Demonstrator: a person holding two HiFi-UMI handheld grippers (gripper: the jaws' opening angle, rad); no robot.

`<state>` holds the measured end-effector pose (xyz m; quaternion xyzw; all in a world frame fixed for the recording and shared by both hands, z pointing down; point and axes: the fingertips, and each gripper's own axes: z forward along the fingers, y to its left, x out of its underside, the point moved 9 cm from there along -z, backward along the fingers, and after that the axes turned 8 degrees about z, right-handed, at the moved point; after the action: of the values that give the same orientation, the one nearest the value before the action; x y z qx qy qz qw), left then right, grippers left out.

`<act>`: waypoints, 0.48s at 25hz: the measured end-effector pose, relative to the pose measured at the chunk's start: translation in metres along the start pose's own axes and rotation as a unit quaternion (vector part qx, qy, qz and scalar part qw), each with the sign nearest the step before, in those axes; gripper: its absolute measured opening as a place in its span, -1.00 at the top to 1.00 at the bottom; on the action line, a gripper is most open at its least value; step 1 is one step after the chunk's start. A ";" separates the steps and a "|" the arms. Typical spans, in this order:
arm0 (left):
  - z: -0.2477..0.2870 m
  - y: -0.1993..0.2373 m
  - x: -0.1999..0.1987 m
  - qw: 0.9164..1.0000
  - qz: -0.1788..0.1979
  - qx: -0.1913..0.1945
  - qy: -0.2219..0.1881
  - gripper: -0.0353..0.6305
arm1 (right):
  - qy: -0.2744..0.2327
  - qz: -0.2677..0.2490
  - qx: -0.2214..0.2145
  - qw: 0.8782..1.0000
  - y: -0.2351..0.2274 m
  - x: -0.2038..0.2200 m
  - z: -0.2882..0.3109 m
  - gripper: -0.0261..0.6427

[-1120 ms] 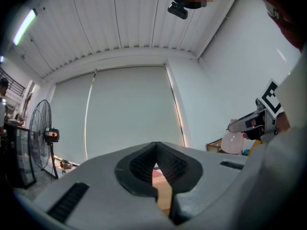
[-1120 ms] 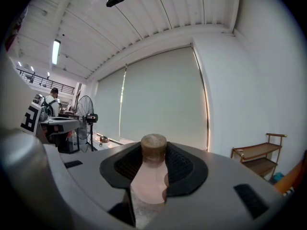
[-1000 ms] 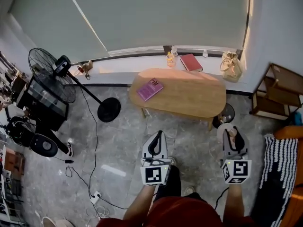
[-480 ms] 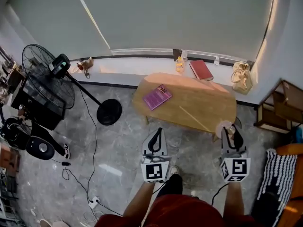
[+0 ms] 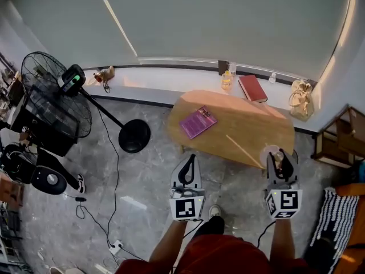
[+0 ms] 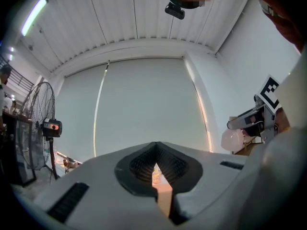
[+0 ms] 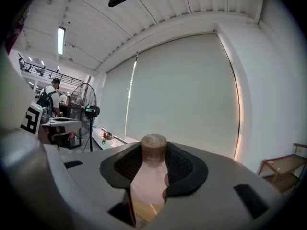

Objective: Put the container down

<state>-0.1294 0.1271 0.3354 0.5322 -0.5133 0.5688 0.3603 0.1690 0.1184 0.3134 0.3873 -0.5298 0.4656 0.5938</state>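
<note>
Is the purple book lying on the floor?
No, the purple book lies flat on top of the wooden table, near its left end.

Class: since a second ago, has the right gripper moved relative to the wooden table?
Yes. The right gripper, holding the container, has come forward over the table's near right edge.
</note>
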 end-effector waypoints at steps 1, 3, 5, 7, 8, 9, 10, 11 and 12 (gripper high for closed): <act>0.004 0.005 0.003 1.000 -0.001 0.000 0.001 0.88 | 0.001 0.000 -0.001 1.000 0.003 0.001 0.007 0.50; 0.012 0.015 0.009 1.000 0.000 -0.001 0.001 0.88 | 0.000 -0.002 -0.006 1.000 0.011 0.000 0.020 0.50; 0.020 0.024 0.012 1.000 -0.001 -0.002 -0.001 0.88 | 0.001 -0.006 -0.008 1.000 0.017 -0.002 0.031 0.50; 0.027 0.031 0.014 1.000 -0.002 -0.004 -0.005 0.88 | 0.001 -0.008 -0.010 1.000 0.022 -0.005 0.041 0.50; 0.031 0.035 0.016 1.000 -0.002 -0.005 -0.006 0.88 | 0.001 -0.010 -0.012 1.000 0.025 -0.006 0.046 0.50; 0.034 0.039 0.017 1.000 -0.002 -0.007 -0.007 0.88 | 0.002 -0.011 -0.014 1.000 0.027 -0.006 0.051 0.50; 0.037 0.041 0.017 1.000 -0.002 -0.009 -0.009 0.88 | 0.002 -0.011 -0.018 1.000 0.029 -0.007 0.055 0.50; 0.040 0.044 0.017 1.000 -0.002 -0.012 -0.010 0.88 | 0.002 -0.012 -0.022 1.000 0.030 -0.007 0.060 0.50; 0.043 0.046 0.018 1.000 -0.002 -0.015 -0.011 0.88 | 0.002 -0.012 -0.026 1.000 0.030 -0.008 0.065 0.50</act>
<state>-0.1664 0.0735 0.3394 0.5338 -0.5248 0.5544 0.3637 0.1222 0.0630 0.3139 0.3770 -0.5358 0.4452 0.6103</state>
